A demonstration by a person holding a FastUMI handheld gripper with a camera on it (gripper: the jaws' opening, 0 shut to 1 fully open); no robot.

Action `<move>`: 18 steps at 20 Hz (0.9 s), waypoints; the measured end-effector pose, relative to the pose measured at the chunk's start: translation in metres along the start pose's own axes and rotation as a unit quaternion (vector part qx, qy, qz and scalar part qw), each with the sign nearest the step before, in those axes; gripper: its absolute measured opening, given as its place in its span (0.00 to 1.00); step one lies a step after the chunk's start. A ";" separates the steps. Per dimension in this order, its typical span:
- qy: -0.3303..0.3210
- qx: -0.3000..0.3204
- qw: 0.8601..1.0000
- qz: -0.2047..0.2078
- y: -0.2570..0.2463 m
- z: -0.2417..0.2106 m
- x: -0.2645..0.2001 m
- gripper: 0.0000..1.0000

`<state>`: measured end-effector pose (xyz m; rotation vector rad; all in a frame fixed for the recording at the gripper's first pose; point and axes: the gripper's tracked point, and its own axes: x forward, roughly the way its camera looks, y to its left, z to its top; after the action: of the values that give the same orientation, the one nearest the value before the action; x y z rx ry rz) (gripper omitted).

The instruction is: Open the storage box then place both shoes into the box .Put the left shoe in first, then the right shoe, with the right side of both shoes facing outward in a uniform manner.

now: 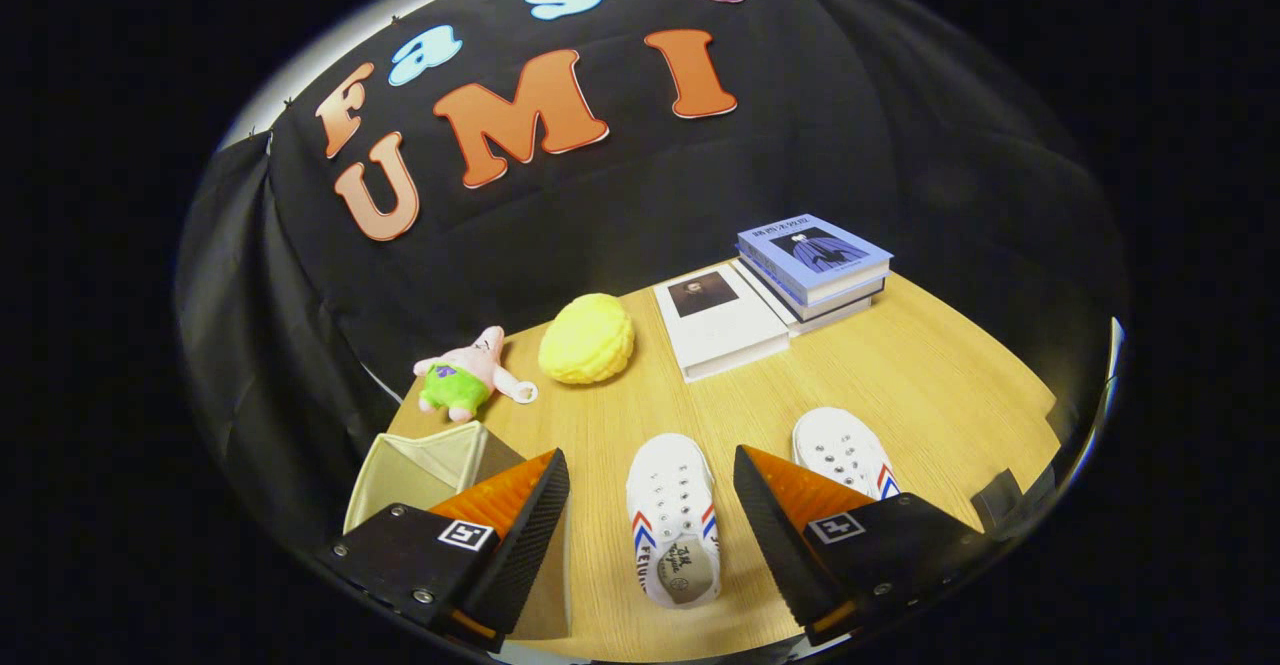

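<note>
Claw (651, 465) open over wooden table (930, 375) (black-draped booth), shoe (673, 520) between fingers

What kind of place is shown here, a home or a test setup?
Most likely a staged test booth: black cloth hangs behind a wooden table set with shoes, books and a plush toy. The tool is open above one shoe.

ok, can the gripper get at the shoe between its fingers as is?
Probably yes. The gripper is open and one white shoe lies on the table between the fingers, nothing over it. The second shoe sits beyond the right finger, the storage box by the left one; neither blocks the way.
</note>
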<state>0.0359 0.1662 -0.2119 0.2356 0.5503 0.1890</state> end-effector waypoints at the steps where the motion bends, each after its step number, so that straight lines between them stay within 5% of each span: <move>1: 0.008 0.000 1.000 -0.004 -0.005 -0.008 0.005 0.98; 9: 0.071 -0.007 0.997 -0.025 -0.031 -0.065 0.035 0.95; 18: 0.135 -0.039 0.989 -0.041 -0.042 -0.127 0.070 0.75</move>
<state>0.0310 0.1644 -0.3632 0.1113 0.8189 0.1622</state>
